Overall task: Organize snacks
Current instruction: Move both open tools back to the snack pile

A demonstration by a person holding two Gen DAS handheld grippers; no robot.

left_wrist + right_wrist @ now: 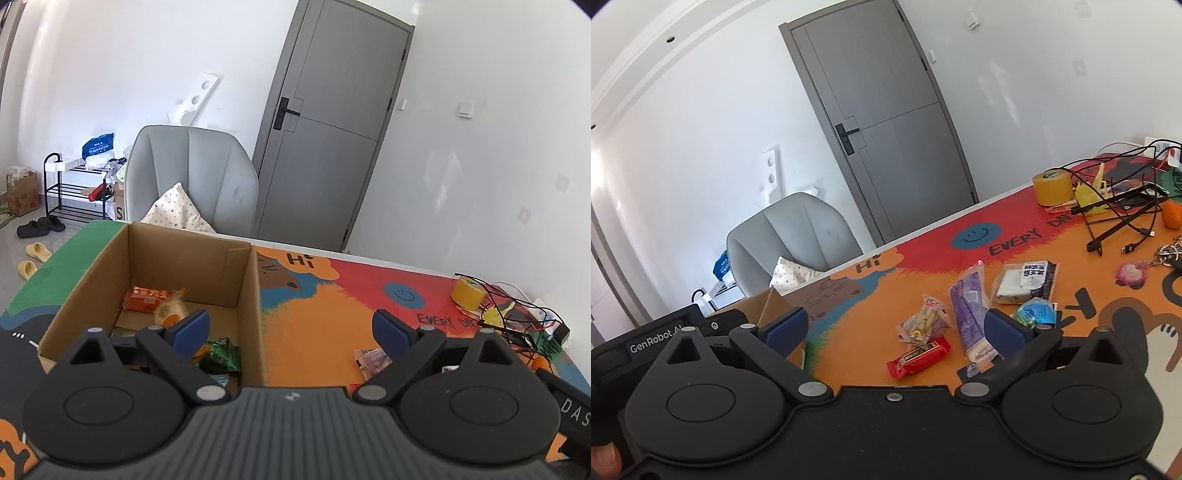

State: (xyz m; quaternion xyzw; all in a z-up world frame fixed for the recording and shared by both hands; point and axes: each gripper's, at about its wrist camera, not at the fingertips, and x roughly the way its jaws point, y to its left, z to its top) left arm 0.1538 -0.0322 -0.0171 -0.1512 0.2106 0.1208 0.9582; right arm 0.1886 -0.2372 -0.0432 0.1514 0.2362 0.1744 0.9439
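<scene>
While both hand-held grippers gape empty, left hand-held gripper [291,325], right hand-held gripper [894,328], cardboard box [251,295] on bench [325,317], orange packet [146,298], yellowish packet [170,311], green wrappers [219,356] inside.

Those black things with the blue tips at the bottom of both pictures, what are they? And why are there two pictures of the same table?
Each is a claw that a person holds, one in each hand, with a small camera looking out along its two fingers. So one picture comes from the left claw and the other from the right claw. The blue tips are the pads that pinch. Both claws are open and hold nothing.

The left picture looks at a cardboard box on the colourful table. Some snacks are already inside, such as an orange packet.

The right picture shows snacks lying on the table: a red packet, a long purple packet, a clear bag, a blue round one and a black and white packet. Farther back are a roll of yellow tape and tangled cables.
</scene>
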